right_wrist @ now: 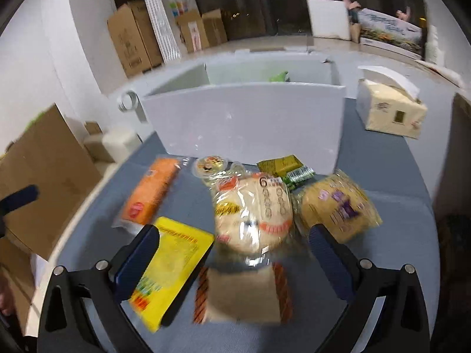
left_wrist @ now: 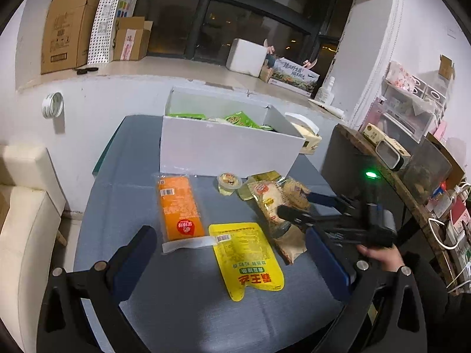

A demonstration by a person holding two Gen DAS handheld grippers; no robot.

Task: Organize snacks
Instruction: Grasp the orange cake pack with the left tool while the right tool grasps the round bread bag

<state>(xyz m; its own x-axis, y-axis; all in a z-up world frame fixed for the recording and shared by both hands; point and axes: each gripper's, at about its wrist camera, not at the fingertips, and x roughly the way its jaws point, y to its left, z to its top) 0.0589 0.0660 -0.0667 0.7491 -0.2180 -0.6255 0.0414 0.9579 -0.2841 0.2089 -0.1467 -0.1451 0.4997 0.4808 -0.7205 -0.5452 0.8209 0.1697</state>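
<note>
Snacks lie on the grey-blue table [left_wrist: 182, 303] before a white box [left_wrist: 223, 147] that holds green packets [left_wrist: 240, 119]. An orange packet [left_wrist: 180, 207], a yellow pouch [left_wrist: 248, 260], a small cup [left_wrist: 229, 183] and clear bags of pale cakes [left_wrist: 269, 203] show in the left wrist view. My left gripper [left_wrist: 235, 261] is open above the yellow pouch. My right gripper [right_wrist: 235, 261] is open, its jaws standing either side of a round cake bag [right_wrist: 254, 216] and a brown packet [right_wrist: 243, 292]. It also shows in the left wrist view [left_wrist: 297, 206].
A tissue pack [right_wrist: 388, 111] sits right of the box [right_wrist: 244, 123]. A purple-labelled bag [right_wrist: 338, 206], a green packet [right_wrist: 279, 164], the yellow pouch [right_wrist: 173, 261], the orange packet [right_wrist: 153, 194] lie around. Shelving [left_wrist: 412, 135] stands right, a cream sofa [left_wrist: 26, 220] left.
</note>
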